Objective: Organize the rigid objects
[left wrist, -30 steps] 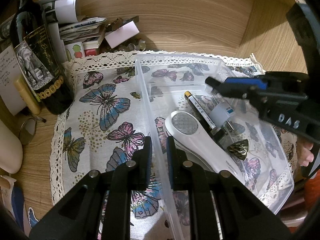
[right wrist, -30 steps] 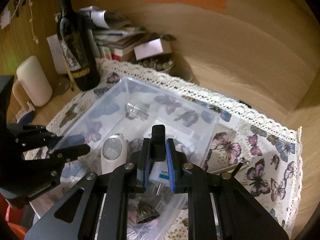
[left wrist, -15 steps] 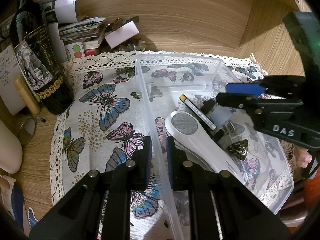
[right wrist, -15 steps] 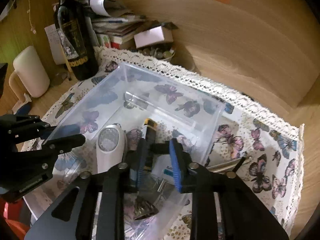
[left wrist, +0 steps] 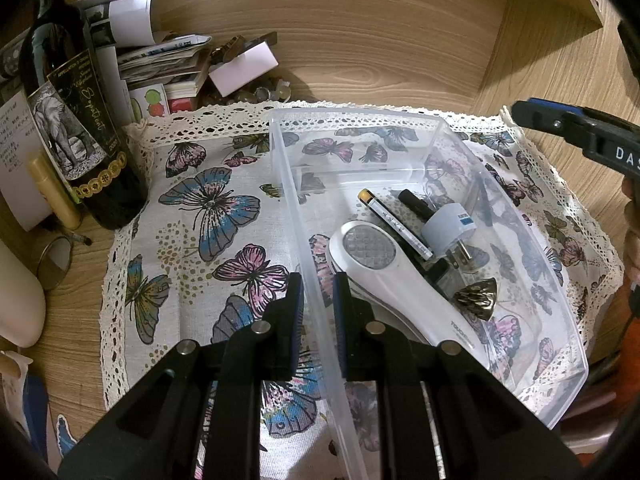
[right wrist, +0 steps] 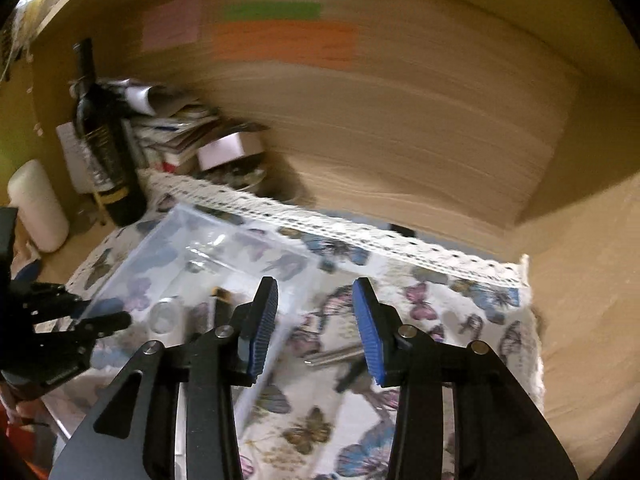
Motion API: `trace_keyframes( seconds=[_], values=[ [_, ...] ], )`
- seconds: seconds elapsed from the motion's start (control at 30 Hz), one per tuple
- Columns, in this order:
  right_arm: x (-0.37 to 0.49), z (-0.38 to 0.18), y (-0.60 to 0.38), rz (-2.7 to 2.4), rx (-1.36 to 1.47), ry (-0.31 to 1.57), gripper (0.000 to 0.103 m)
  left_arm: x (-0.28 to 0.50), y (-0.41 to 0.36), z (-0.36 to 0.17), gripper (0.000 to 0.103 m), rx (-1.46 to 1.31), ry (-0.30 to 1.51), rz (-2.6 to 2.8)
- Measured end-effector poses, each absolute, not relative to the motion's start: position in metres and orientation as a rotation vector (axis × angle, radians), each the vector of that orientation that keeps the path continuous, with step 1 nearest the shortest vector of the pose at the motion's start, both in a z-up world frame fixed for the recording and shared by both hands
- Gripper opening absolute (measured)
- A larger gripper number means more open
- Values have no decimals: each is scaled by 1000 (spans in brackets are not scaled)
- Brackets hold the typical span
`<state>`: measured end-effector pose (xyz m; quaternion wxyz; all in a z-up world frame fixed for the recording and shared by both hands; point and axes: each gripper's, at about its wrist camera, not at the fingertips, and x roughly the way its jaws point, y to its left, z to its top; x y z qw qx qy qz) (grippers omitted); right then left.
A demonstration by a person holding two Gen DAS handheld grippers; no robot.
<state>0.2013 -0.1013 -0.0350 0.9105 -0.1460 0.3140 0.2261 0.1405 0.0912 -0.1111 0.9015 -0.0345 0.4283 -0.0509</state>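
Right gripper point(right wrist: 316, 328) has just been opening, now released and empty, lifted off the clear bin point(left wrist: 532, 236) with the white plug adapter point(left wrist: 448, 226) dropped at its middle among pens, while left gripper point(left wrist: 317, 312) clenches the bin's left wall, so next comes the metal tool point(right wrist: 334, 354) on the cloth.

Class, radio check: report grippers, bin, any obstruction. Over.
Left gripper shut on clear bin wall. Right gripper empty, jaws just opened. White plug adapter in bin. Nothing blocking.
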Motion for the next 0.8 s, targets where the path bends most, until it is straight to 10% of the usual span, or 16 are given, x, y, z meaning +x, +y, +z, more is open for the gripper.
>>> trace_keyframes(
  seconds=[0.8],
  values=[
    [243, -143, -143, 408, -306, 970, 36, 141, 91, -111, 13, -70, 895, -96]
  ],
)
